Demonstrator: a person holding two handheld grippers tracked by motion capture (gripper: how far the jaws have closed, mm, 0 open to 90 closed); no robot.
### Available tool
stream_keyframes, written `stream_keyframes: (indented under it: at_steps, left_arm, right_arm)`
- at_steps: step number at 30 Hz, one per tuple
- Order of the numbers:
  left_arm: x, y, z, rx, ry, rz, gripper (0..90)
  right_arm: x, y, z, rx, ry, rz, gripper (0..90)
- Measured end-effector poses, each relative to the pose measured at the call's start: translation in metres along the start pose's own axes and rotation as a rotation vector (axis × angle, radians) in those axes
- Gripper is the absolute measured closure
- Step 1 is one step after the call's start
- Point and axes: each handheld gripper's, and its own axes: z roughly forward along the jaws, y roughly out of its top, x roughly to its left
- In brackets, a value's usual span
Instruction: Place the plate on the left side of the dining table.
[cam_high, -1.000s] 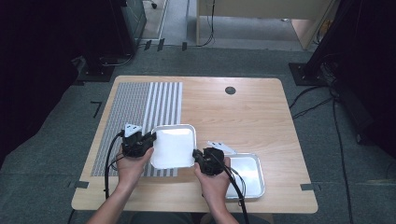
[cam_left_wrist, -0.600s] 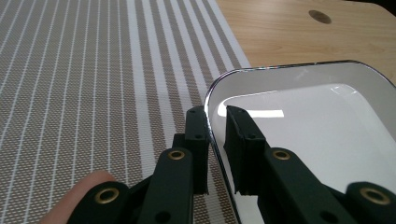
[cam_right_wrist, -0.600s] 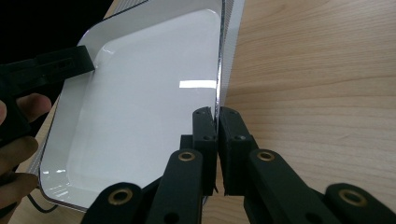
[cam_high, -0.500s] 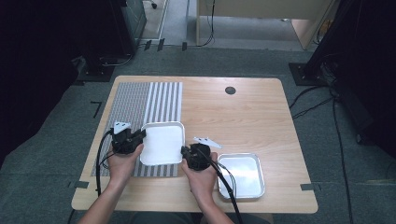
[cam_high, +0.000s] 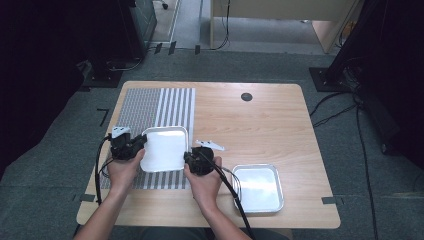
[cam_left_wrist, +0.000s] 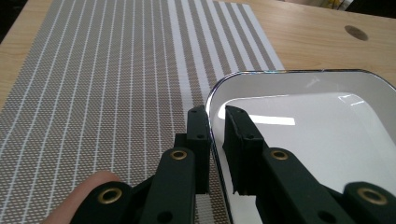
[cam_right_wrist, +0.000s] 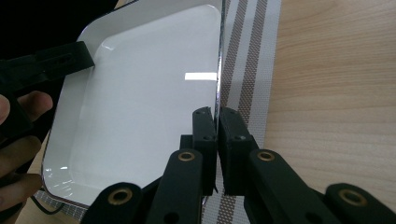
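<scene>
Down at the bottom of the high view, two forearms rise from the lower edge and angle slightly inward, each hand wrapped around a black gripper. The left gripper (cam_high: 134, 146) sits at the lower left of the frame, the right gripper (cam_high: 192, 159) near the lower centre, and the white tray (cam_high: 164, 148) spans the gap between them above the striped placemat (cam_high: 167, 105).

In the left gripper view, the left gripper (cam_left_wrist: 215, 140) has its jaws either side of the tray's (cam_left_wrist: 322, 130) rim, one outside over the placemat (cam_left_wrist: 107, 88) and one inside the tray; a narrow gap shows beside the rim, so I cannot tell whether they are clamped on it. A fingertip (cam_left_wrist: 81, 196) shows at the lower left corner.

In the right gripper view, the right gripper (cam_right_wrist: 217, 133) is pinched tight on the tray's (cam_right_wrist: 140, 107) right-hand rim, the jaws almost meeting. The other hand (cam_right_wrist: 14, 140) shows at the far left edge.

A second, metal tray (cam_high: 256, 187) rests on the wooden table (cam_high: 260, 125) at the lower right of the high view, just beside the right wrist.

No readable writing appears on any item.
</scene>
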Motion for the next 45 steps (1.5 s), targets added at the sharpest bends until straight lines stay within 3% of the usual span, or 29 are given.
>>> stream_keyframes:
  at_steps: [6,11,18,25,31,40,45]
  left_arm:
    - [0.009,0.004,0.008,0.005,0.021,-0.009,80.7]
    - [0.015,0.007,0.015,0.0,0.055,-0.028,80.5]
    - [0.027,0.016,0.024,0.0,0.053,-0.062,82.2]
    - [0.039,0.024,0.031,0.012,0.07,-0.065,82.7]
    - [0.049,0.021,0.047,0.041,0.089,-0.057,81.9]
    - [0.055,0.012,0.063,0.111,0.085,-0.053,80.1]
    - [0.056,0.01,0.072,0.123,0.089,-0.062,80.1]
  right_arm:
    - [0.008,0.007,0.01,0.014,-0.007,-0.008,87.0]
    - [0.012,0.01,0.023,0.032,-0.006,0.017,87.1]
    - [0.015,0.015,0.039,0.03,-0.003,0.027,87.1]
    - [0.024,0.02,0.051,0.029,-0.009,0.018,87.1]
    - [0.03,0.017,0.068,0.047,-0.036,0.025,86.8]
    - [0.024,0.009,0.086,0.084,-0.074,0.042,87.4]
    - [0.019,0.01,0.091,0.096,-0.082,0.084,87.8]
